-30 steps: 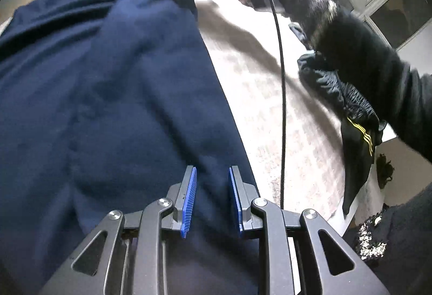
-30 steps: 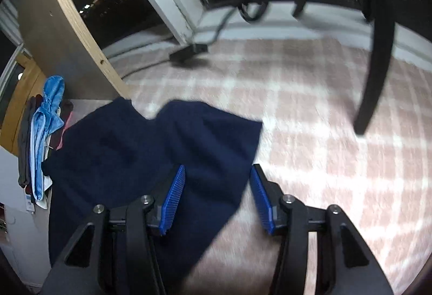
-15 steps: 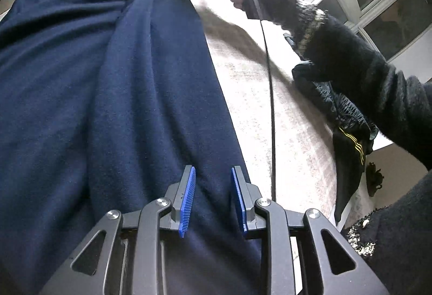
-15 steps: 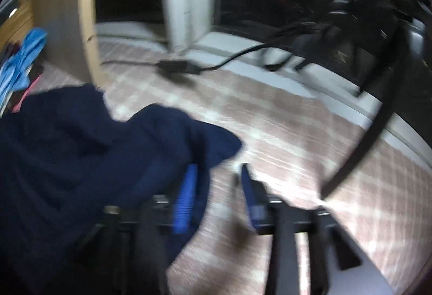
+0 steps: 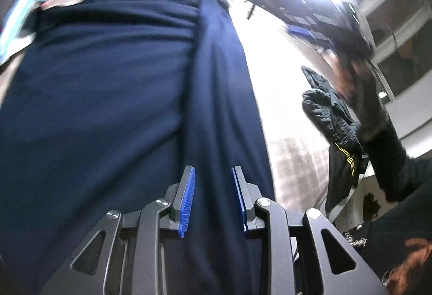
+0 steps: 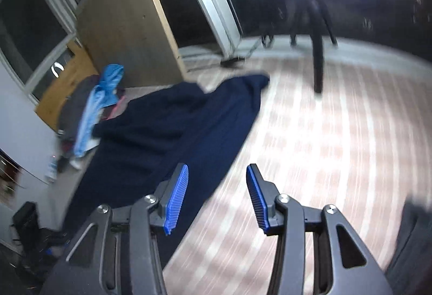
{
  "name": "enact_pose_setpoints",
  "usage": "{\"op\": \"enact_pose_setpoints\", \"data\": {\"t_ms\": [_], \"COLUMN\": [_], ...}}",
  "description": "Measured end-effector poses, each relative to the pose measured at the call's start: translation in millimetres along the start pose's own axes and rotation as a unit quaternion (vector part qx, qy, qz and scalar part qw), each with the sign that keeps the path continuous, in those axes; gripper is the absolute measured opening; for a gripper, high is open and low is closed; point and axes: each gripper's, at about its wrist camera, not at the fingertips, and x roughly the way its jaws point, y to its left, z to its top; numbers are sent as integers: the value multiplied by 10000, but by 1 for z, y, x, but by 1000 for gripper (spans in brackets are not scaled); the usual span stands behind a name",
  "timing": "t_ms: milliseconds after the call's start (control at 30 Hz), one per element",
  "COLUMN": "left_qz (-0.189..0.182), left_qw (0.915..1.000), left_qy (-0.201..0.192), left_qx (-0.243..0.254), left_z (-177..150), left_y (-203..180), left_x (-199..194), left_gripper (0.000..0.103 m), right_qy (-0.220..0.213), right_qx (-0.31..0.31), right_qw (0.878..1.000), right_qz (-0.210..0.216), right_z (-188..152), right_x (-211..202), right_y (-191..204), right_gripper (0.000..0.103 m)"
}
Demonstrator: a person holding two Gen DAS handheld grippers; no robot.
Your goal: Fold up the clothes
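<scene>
Since half a second ago my right tongs (image 6: pixel 216 197) have let go of the far corner of the garment (image 6: pixel 172 138) and pulled back and up; they now hang wide, with nothing between them, above the checked rug (image 6: pixel 310 160). My left tongs (image 5: pixel 212 200) sit as before at the near end, set narrow with a ridge of navy cloth running up between the pads. Whether they pinch it I cannot tell, since the cloth passes out of sight under the frame.

What matters next is how the garment lies. It stretches long and narrow away from my left tongs, with its right edge already turned over onto itself as a lengthwise band. From the right tongs it lies ahead and to the left, its far corner (image 6: pixel 256 79) well apart from them. So the left is much the nearer.

Both views are smeared by motion. My right hand (image 5: pixel 348 73) is a blur beside a dark heap (image 5: pixel 332 116), and glare whitens the rug there.
</scene>
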Motion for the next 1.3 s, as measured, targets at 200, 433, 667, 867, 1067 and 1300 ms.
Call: {"op": "enact_pose_setpoints", "data": {"t_ms": [200, 433, 667, 867, 1067, 1300], "left_qz": [206, -165, -589, -1575, -1409, -401], "left_qw": [9997, 9989, 9934, 9686, 9389, 9495], "left_qy": [-16, 316, 644, 895, 1537, 1493], "left_qx": [-116, 289, 742, 1705, 2740, 2729], "left_z": [-34, -69, -100, -87, -95, -118], "left_y": [41, 69, 87, 0, -55, -25], "left_x": [-50, -70, -85, -30, 26, -14], "left_gripper": [29, 29, 29, 31, 31, 32], "right_qy": [156, 316, 714, 502, 569, 780], "right_qx": [530, 1404, 1993, 2179, 2376, 1906], "right_qw": [9985, 9891, 9733, 9696, 9664, 9764], "right_qz": [-16, -297, -887, -990, -792, -644], "right_z": [-93, -253, -381, -391, -389, -377], "right_x": [-37, -68, -32, -22, -7, 7], "right_y": [27, 89, 161, 166, 156, 170], "right_gripper": [44, 44, 44, 44, 45, 47]}}
